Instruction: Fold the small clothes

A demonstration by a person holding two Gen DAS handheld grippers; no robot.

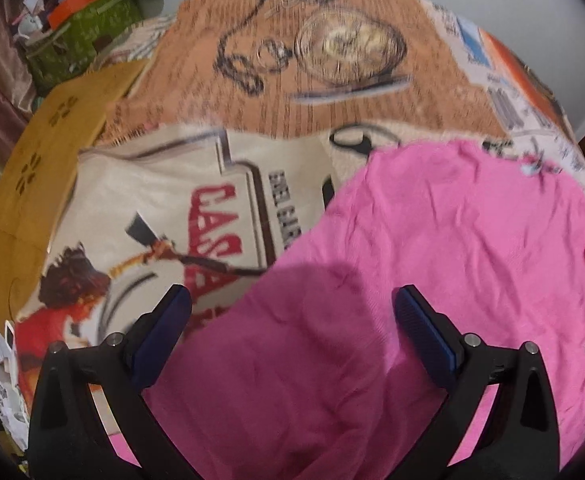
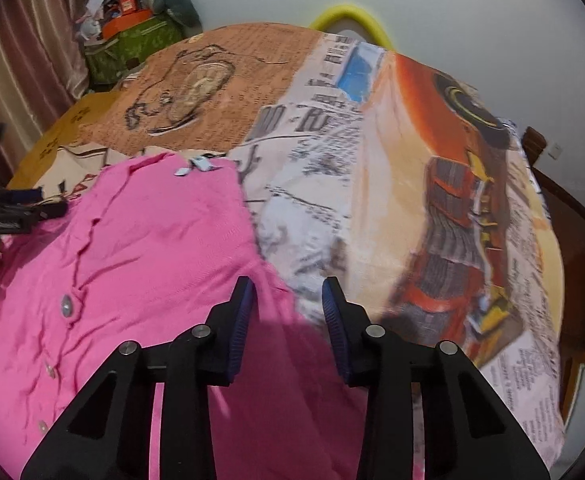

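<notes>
Pink knit fills the lower right of my left wrist view: the small shirt (image 1: pixel 432 248) lies spread on the printed cover (image 1: pixel 312 96) of the bed, which shows a pocket-watch drawing on orange-brown, red lettering on cream and a cartoon figure. My left gripper (image 1: pixel 292 312) hangs over the shirt's left edge with its jaws wide apart and nothing between the pads. A mustard cloth (image 1: pixel 48 152) sits at the cover's left, and beyond it a green bag (image 1: pixel 80 40) piled with clutter stands against a pale wall.

From my right wrist, the shirt (image 2: pixel 140 248) lies to the left, its buttons and collar visible, on the same cover (image 2: pixel 412 200), here newsprint and an orange machine picture. My right gripper (image 2: pixel 288 300) is over the shirt's right edge, jaws narrowed but not touching, no cloth pinched. My left gripper (image 2: pixel 20 208) shows at the far left. A pinkish curtain (image 2: pixel 32 40) hangs behind, and a yellow hoop (image 2: pixel 352 16) peeks over the far edge.
</notes>
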